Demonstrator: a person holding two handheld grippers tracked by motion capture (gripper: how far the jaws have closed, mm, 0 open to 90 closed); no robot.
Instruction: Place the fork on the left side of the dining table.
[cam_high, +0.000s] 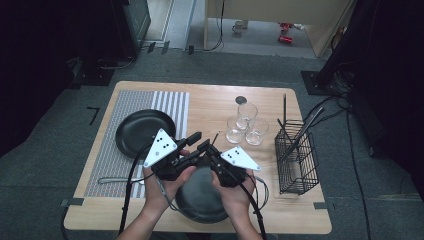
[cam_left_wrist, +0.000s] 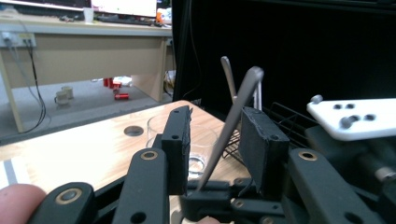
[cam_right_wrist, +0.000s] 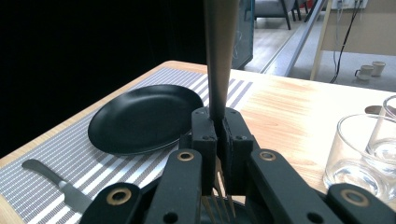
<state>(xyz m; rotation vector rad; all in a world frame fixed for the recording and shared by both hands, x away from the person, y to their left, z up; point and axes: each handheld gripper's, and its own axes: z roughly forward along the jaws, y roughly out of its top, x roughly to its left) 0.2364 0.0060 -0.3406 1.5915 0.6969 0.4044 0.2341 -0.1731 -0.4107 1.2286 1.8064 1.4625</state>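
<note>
1. Here, the right gripper (cam_right_wrist: 219, 140) has its black fingers clamped on a slim grey metal fork (cam_right_wrist: 218, 70), whose handle rises straight up between them while the tines hang below.
2. The left gripper (cam_left_wrist: 219, 140) has its fingers partly apart; the fork's handle (cam_left_wrist: 233, 121) slants through the gap between them, and I cannot tell whether either pad touches it.
3. In the high view both grippers, left (cam_high: 192, 145) and right (cam_high: 212, 150), meet tip to tip above the near middle of the light wooden surface (cam_high: 210, 105), held over a round black plate (cam_high: 200, 197) at the near edge.
4. A second round black plate (cam_high: 135, 131) lies on a grey striped placemat (cam_high: 112, 145) at the left, with a steel knife (cam_right_wrist: 60, 184) on the mat nearer the person.
5. Three clear drinking glasses (cam_high: 246, 125) stand close together right of centre (one slightly behind the other two).
6. A black wire basket (cam_high: 297, 157) stands at the right, utensil handles sticking up from it.
</note>
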